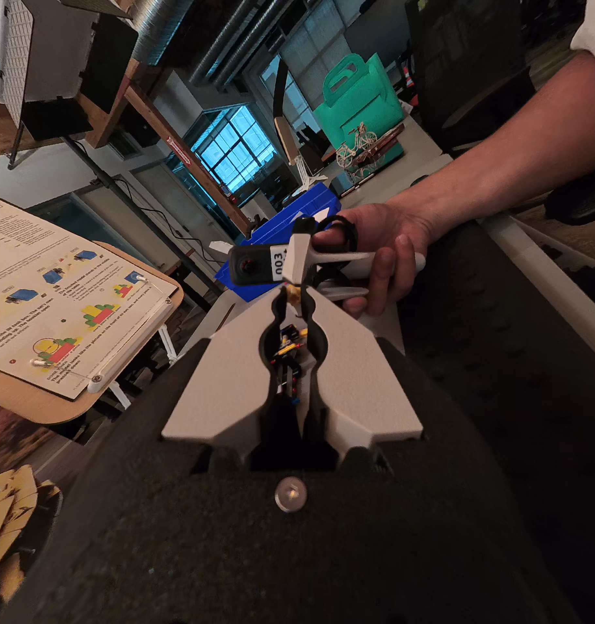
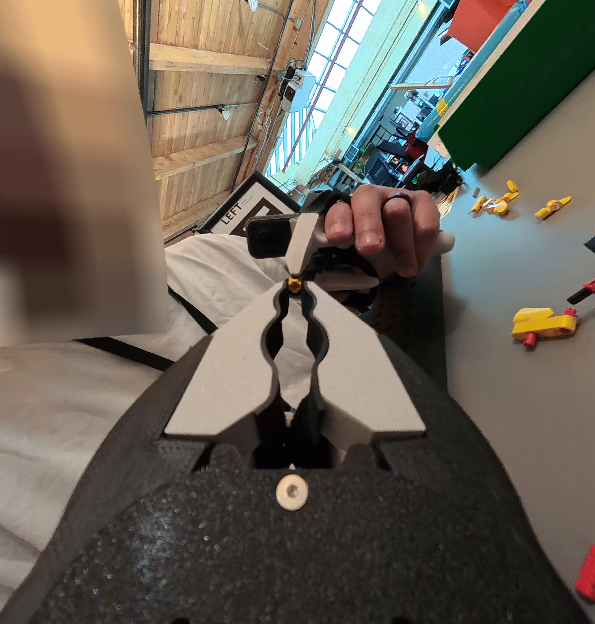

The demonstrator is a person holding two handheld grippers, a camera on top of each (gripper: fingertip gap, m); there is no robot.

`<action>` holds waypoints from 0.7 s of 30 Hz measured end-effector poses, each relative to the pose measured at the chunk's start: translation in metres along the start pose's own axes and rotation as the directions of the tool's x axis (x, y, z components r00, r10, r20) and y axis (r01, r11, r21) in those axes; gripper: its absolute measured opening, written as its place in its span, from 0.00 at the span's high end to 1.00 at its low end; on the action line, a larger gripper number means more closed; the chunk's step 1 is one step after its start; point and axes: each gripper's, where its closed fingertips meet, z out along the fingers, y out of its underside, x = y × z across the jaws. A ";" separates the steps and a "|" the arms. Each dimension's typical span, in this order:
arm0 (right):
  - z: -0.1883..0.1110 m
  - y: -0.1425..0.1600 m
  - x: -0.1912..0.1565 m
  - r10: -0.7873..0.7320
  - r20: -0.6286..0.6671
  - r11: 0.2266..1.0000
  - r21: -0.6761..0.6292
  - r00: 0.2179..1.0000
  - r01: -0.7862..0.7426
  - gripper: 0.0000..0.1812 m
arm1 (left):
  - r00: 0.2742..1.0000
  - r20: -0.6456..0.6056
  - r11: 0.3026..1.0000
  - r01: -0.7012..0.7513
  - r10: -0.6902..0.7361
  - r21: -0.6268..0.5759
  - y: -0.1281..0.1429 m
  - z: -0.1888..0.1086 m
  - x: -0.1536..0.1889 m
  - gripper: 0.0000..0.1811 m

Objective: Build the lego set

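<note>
- Lego piece (image 2: 294, 283): small, yellow, pinched at the tips of the right gripper (image 2: 294, 287), held in the air above the table (image 2: 491, 270).
- Left gripper (image 1: 293, 297): jaws pressed onto the same yellow piece from the opposite side, tip to tip; both are equally near.
- Loose yellow parts (image 2: 544, 325) lie well apart, toward the table's far edge.

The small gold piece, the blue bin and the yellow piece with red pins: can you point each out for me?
small gold piece (image 2: 294, 283), right wrist view, its hexagonal face at the fingertips.
blue bin (image 1: 309, 206), left wrist view, its upper side wall.
yellow piece with red pins (image 2: 542, 325), right wrist view, its yellow body.
</note>
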 end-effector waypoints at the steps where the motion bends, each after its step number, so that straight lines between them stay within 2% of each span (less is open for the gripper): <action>1: 0.000 0.000 0.001 0.005 -0.004 1.000 0.001 1.000 -0.005 0.97 | 1.000 0.000 1.000 -0.005 0.005 -0.007 0.001 0.000 0.000 0.96; 5: 0.001 0.000 0.000 0.006 0.004 1.000 -0.002 1.000 -0.006 0.97 | 1.000 0.003 1.000 0.003 -0.003 -0.003 0.000 0.000 -0.001 0.96; 8: -0.002 -0.004 0.005 0.002 -0.029 1.000 0.021 1.000 -0.002 0.97 | 1.000 0.021 0.999 -0.005 0.005 -0.044 0.007 0.001 -0.004 0.96; 11: -0.016 -0.017 0.019 -0.139 -0.219 0.989 0.021 0.966 0.147 0.96 | 0.994 0.032 0.988 0.110 -0.108 -0.106 0.024 0.003 -0.014 0.96; 13: -0.042 -0.037 0.019 -0.279 -0.376 0.949 0.031 0.884 0.313 0.93 | 0.960 0.044 0.952 0.280 -0.276 -0.122 0.035 -0.002 -0.027 0.96; 14: -0.057 -0.042 0.022 -0.346 -0.471 0.925 -0.027 0.811 0.379 0.93 | 0.928 0.031 0.920 0.372 -0.371 -0.124 0.039 -0.005 -0.031 0.96; 16: -0.082 -0.034 0.032 -0.495 -0.610 0.861 -0.247 0.619 0.445 0.93 | 0.849 0.026 0.845 0.529 -0.528 -0.079 0.042 -0.013 -0.042 0.96; 18: -0.097 -0.013 0.044 -0.570 -0.667 0.821 -0.436 0.480 0.369 0.92 | 0.752 -0.038 0.751 0.660 -0.658 0.031 0.031 -0.022 -0.053 0.96; 19: -0.104 -0.002 0.052 -0.571 -0.697 0.821 -0.485 0.432 0.302 0.92 | 0.703 -0.072 0.698 0.712 -0.708 0.080 0.026 -0.026 -0.059 0.96; 21: -0.104 0.022 0.065 -0.574 -0.706 0.814 -0.545 0.414 0.200 0.89 | 0.629 -0.133 0.611 0.777 -0.766 0.153 0.017 -0.034 -0.070 0.96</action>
